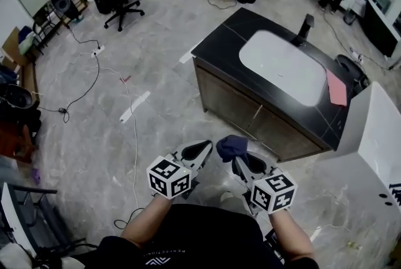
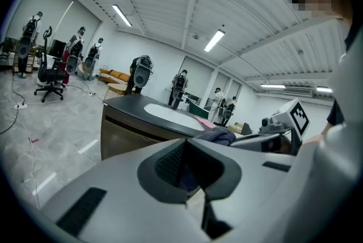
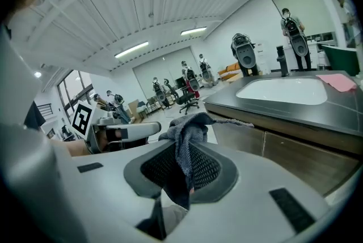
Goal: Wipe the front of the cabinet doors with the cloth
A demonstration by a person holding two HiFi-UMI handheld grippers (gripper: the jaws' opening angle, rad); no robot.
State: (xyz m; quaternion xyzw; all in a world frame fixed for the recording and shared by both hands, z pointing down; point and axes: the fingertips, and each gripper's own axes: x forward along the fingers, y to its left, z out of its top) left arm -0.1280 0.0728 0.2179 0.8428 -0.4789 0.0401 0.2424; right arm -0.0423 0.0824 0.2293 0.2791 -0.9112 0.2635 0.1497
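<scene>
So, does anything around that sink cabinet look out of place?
Nothing damaged or spilled. A pink sheet lies loose on the black countertop beside the basin, and cables trail over the floor. The right gripper grips a bunched cloth.

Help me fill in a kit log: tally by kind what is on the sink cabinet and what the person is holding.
Hand-held grippers: 2 (left hand-held gripper, right hand-held gripper)
Dark cloth: 1, clamped in the right one
Cabinet: 1
White basin: 1
Faucet: 1
Pink flat item on the countertop: 1
Total: 7
</scene>
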